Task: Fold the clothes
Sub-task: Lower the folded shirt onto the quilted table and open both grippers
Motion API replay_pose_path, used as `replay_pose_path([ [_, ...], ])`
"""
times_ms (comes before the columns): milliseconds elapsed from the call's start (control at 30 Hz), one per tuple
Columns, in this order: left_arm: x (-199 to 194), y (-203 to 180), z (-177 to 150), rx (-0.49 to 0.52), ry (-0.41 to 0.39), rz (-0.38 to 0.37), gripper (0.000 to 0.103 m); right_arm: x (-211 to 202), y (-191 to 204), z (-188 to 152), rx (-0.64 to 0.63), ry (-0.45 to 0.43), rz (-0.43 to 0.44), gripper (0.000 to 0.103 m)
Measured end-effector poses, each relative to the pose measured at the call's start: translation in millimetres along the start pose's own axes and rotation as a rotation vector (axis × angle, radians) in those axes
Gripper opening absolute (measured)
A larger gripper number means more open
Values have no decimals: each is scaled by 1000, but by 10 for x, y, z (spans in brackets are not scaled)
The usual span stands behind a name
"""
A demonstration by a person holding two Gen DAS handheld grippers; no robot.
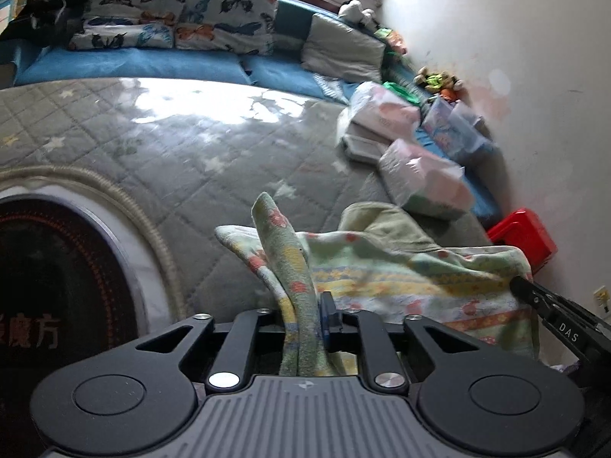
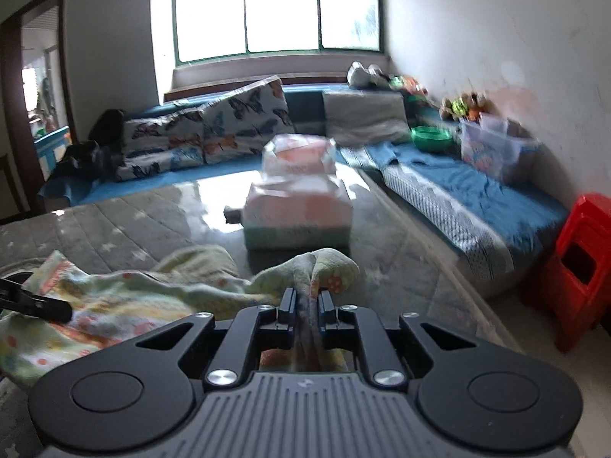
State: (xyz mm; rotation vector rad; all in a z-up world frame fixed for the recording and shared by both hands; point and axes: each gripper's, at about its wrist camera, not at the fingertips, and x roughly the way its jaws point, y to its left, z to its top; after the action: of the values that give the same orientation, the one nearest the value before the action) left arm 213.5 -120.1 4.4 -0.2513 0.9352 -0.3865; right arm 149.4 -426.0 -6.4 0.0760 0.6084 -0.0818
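Over the grey quilted bed [image 1: 160, 145], both grippers, left [image 1: 305, 315] and right [image 2: 305, 305], are pinching corners of the floral garment [image 1: 401, 271], fingers clamped; keeping the edge taut should square the fold.

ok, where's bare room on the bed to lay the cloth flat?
Free: the grey quilt between the butterfly pillows and the cloth. Crowded: the wall side, with bagged packs, a green bowl and a clear box.
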Motion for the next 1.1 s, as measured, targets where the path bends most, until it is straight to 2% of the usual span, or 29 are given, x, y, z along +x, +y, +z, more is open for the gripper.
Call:
replay_pose_path([
  [33, -7, 19, 0, -2, -1, 16, 42, 19, -15, -21, 6, 8, -6, 14],
  [200, -79, 85, 22, 15, -32, 73, 55, 24, -38, -23, 13, -4, -17, 21],
  [267, -100, 87, 37, 16, -46, 84, 56, 22, -23, -7, 16, -8, -6, 34],
  [567, -60, -27, 83, 41, -59, 76, 65, 300, 457, 25, -50, 52, 163, 34],
  [633, -29, -49, 105, 47, -57, 74, 65, 396, 535, 35, -55, 66, 184, 29],
  [800, 66, -131, 195, 87, -64, 77, 65, 590, 609, 71, -42, 87, 204, 21],
  [1100, 422, -345, 338, 181, -50, 83, 64, 789, 662, 63, -48, 109, 215, 21],
])
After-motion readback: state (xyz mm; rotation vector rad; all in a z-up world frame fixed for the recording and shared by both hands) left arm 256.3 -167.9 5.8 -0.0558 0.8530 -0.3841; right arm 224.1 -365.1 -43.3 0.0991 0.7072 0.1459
